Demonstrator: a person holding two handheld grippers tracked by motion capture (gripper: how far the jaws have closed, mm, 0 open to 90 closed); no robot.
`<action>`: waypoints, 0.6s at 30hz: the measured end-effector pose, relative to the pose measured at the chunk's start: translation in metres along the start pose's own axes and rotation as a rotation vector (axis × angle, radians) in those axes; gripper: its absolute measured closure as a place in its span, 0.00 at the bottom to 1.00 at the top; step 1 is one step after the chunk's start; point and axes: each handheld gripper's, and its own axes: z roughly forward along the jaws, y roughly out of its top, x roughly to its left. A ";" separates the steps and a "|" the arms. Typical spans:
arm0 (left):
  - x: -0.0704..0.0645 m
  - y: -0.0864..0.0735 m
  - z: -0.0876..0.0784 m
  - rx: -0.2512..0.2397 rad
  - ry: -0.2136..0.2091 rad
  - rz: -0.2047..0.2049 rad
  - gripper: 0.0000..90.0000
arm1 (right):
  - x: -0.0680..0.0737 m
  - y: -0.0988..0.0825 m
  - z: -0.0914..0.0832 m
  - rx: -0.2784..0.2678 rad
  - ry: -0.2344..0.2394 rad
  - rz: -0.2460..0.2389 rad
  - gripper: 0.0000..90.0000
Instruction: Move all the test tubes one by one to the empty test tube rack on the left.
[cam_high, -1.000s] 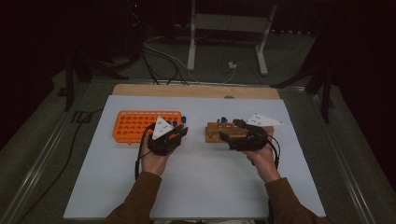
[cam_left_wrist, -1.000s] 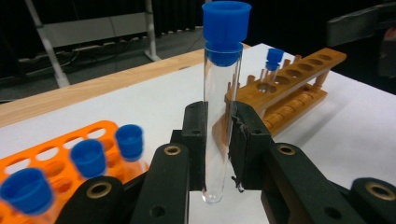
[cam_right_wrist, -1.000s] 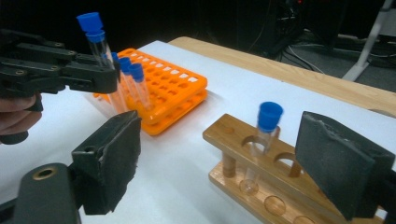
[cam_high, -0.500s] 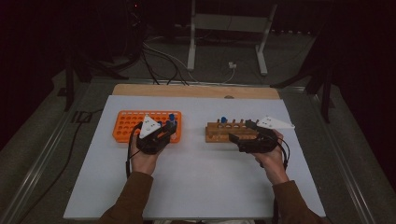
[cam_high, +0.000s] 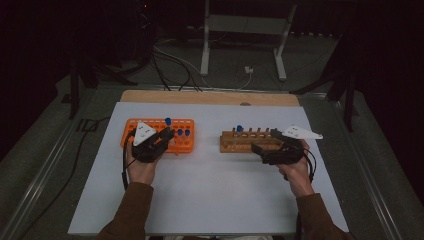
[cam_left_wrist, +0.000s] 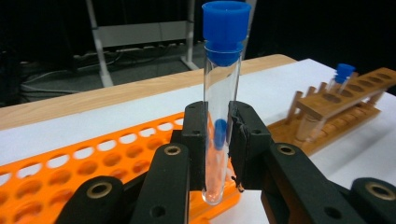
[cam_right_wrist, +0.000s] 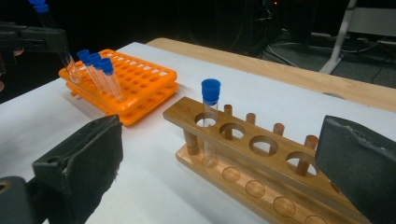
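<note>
White table top (cam_high: 210, 190), dark room

Two racks on the table (cam_high: 210, 200): plastic rack (cam_high: 182, 145) left holding capped tubes (cam_right_wrist: 100, 70); wooden rack (cam_high: 245, 142) right, one tube (cam_right_wrist: 210, 121) in its end hole.

**Work surface: two racks in place**

The table (cam_high: 210, 200) carries a white top sheet, with a bare strip of wood showing along its far edge at 12 o'clock. Two items rest directly on the sheet. An orange rack (cam_high: 184, 146) sits toward 10 o'clock, with blue-capped tubes standing in its holes at the right-hand end. A wooden rack (cam_high: 240, 144) sits toward 2 o'clock, well apart from the orange one, with a single blue-capped tube (cam_high: 239, 131) upright in its left-end hole. The near half of the sheet, toward 6 o'clock, is plain white surface.
</note>
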 end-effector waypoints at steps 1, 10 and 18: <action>0.002 0.000 -0.001 0.000 0.007 -0.003 0.87 | 0.000 0.000 0.000 -0.001 -0.002 0.000 0.00; 0.012 -0.004 0.003 0.006 0.070 -0.012 0.87 | -0.002 0.000 -0.002 -0.004 -0.003 0.001 0.00; 0.018 -0.015 0.019 0.033 0.085 -0.030 0.87 | -0.006 -0.001 -0.005 -0.010 -0.002 0.015 0.00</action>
